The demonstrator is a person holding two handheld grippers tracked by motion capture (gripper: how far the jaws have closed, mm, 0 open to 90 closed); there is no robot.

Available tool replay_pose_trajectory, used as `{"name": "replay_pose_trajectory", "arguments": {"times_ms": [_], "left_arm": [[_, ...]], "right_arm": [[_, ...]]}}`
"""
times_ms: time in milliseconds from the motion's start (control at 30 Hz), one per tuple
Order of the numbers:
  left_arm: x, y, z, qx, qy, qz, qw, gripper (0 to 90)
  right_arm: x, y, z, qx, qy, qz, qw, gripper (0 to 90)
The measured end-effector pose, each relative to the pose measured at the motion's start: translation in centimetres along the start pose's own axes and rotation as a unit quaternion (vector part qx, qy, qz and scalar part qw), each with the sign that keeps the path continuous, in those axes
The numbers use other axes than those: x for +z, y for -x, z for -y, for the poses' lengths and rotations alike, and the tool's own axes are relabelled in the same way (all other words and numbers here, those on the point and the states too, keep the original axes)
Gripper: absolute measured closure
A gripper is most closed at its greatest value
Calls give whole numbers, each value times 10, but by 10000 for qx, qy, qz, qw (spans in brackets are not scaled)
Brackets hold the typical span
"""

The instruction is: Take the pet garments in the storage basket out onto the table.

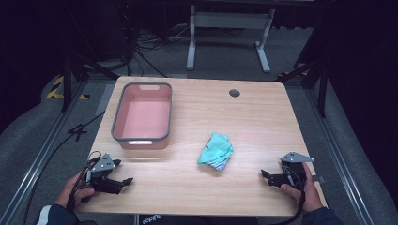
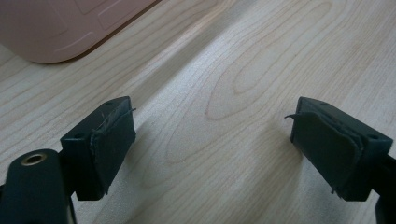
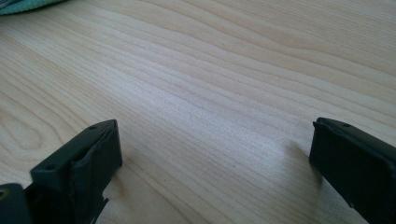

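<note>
A pale wooden desk (image 1: 263, 117) seen from above, with a person's forearms entering at the near edge, each hand holding a set of black tongs. The left tongs (image 1: 123, 172) rest low at the near left corner, jaws spread apart and empty; in the left gripper view the two padded jaws stand wide with bare wood grain between them. The right tongs (image 1: 265, 175) rest at the near right, also spread apart and empty, with only bare desk between their jaws in the right gripper view.

A crumpled teal cloth (image 1: 216, 151) lies near the middle of the desk, between the two tongs and a little farther from the person than either. It is nearer the right tongs than the left, but well apart from both; a corner of it just shows at the top left edge of the right gripper view (image 3: 23, 4). A pink bin (image 1: 123, 112) with a grey rim stands on the left half of the desk, beyond the left tongs, and looks empty.

The work appears to be at its very start: the cloth is untouched. Probably it is meant for the bin, though that is a guess. Reaching, grasping and carrying are all left to do.
</note>
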State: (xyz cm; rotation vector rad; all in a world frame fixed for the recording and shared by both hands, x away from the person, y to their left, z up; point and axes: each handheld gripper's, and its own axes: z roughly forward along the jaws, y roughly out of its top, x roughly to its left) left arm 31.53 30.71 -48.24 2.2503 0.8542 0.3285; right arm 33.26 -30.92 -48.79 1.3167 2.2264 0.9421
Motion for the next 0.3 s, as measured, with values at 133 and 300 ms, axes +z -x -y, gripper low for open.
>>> {"name": "replay_pose_trajectory", "arguments": {"times_ms": [133, 300], "left_arm": [[0, 0, 0, 6, 3, 4, 10000, 139], [0, 1, 0, -36, 10, 21, 10000, 139]], "right_arm": [[0, 0, 0, 0, 0, -2, 10000, 25], [0, 0, 0, 1, -1, -2, 10000, 25]]}}
